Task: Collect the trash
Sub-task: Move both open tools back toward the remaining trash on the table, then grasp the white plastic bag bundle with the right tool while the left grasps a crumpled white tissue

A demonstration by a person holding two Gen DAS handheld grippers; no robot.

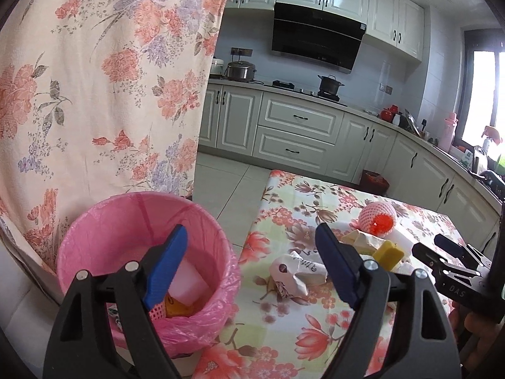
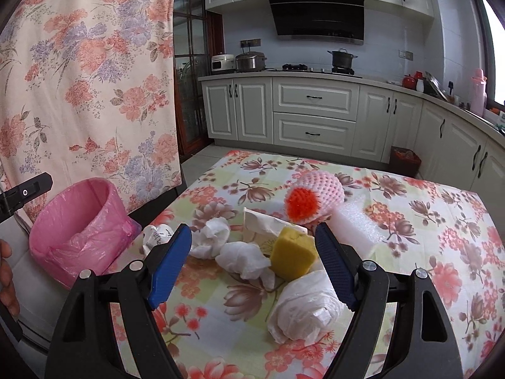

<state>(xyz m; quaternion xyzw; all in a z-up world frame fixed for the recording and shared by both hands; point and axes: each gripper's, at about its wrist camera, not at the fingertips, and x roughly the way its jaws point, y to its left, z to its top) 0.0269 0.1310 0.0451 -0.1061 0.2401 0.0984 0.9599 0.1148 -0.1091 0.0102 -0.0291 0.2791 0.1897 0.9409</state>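
My left gripper is open and holds nothing, between the pink-lined bin and the table edge. In the bin lie a white foam block and an orange scrap. My right gripper is open above the trash pile on the floral table. Between its fingers I see a yellow sponge and crumpled tissues, untouched. A white plastic wad lies nearer, a pink fruit net with an orange patch farther back. A crumpled printed paper lies nearest the bin.
A floral curtain hangs behind the bin on the left. Kitchen cabinets and a tiled floor lie beyond the table. A dark basket stands on the floor by the cabinets. A person's hand shows at the left edge.
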